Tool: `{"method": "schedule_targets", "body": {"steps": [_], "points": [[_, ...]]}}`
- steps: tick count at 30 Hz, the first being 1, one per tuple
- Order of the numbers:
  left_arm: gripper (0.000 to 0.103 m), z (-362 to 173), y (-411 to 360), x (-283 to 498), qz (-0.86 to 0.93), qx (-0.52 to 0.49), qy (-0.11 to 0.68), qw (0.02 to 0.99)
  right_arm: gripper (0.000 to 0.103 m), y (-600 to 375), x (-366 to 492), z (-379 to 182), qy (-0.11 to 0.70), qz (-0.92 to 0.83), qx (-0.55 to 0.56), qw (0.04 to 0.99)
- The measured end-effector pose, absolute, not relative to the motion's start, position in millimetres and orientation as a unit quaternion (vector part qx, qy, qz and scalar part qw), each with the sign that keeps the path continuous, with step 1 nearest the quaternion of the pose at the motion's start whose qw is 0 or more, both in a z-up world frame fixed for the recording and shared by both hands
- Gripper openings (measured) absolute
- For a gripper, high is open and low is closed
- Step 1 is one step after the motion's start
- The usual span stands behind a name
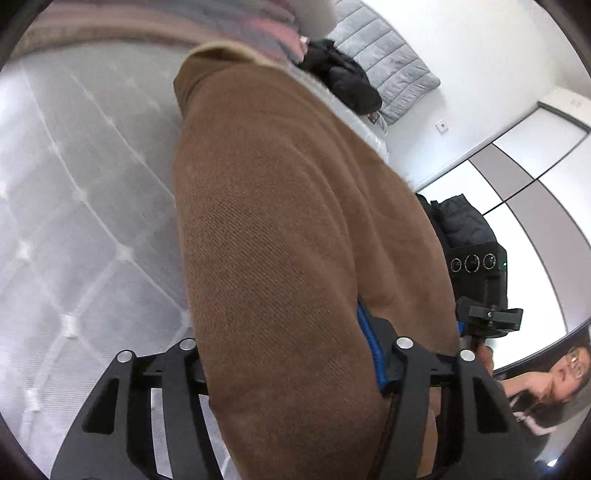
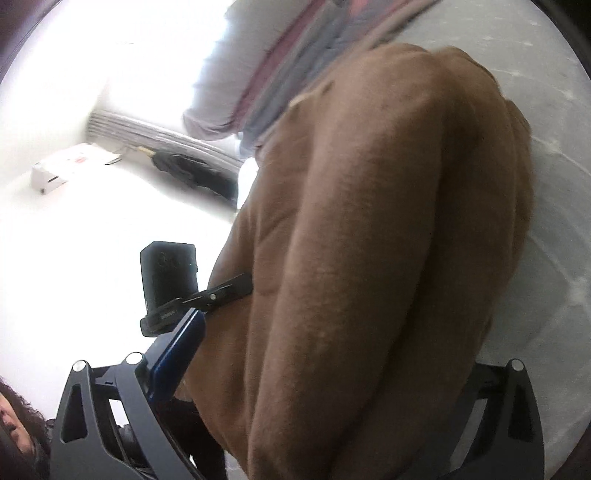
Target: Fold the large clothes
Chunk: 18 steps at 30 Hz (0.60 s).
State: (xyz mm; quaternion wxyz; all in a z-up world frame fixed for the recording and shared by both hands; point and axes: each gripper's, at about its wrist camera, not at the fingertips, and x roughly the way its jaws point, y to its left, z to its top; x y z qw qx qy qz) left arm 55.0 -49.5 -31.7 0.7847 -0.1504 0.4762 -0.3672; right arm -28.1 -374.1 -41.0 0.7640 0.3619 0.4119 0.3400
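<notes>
A large brown garment point(image 1: 280, 229) with a cream lining at its far edge hangs from both grippers above a white quilted mattress point(image 1: 81, 206). My left gripper point(image 1: 291, 354) is shut on a thick bunch of the brown cloth; one blue finger pad point(image 1: 369, 343) shows, the other is buried under the cloth. In the right wrist view the same brown garment point(image 2: 369, 240) fills the middle. My right gripper point(image 2: 317, 384) is shut on it; its blue left pad point(image 2: 177, 350) shows, the right finger is covered by cloth.
A striped pink and grey blanket point(image 1: 229, 22) lies at the far end of the mattress. A black jacket point(image 1: 340, 77) and a grey quilted cover point(image 1: 391, 62) lie beyond. The right gripper's camera unit point(image 1: 476, 258) is close by. A person point(image 1: 554, 384) sits near a wardrobe point(image 1: 517, 206).
</notes>
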Motion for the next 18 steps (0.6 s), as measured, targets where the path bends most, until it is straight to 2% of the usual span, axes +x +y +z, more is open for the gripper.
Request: {"method": "schedule_targets", "body": {"steps": [5, 12, 14, 16, 18], "points": [[0.054, 17, 15, 57, -0.333, -0.116, 0.428, 0.832, 0.098, -328, 3, -26, 0.395, 0.385, 0.362, 0.751], [0.054, 65, 127, 107, -0.270, -0.101, 0.397, 0.871, 0.098, -208, 98, 0, 0.395, 0.445, 0.338, 0.730], [0.055, 56, 168, 124, -0.249, -0.112, 0.402, 0.874, 0.098, -177, 126, -9, 0.406, 0.448, 0.341, 0.720], [0.062, 32, 194, 144, -0.221, -0.129, 0.423, 0.869, 0.098, -148, 154, -28, 0.432, 0.434, 0.322, 0.722], [0.070, -14, 216, 166, -0.186, -0.168, 0.467, 0.848, 0.098, -125, 185, -70, 0.506, 0.357, 0.292, 0.729]]}}
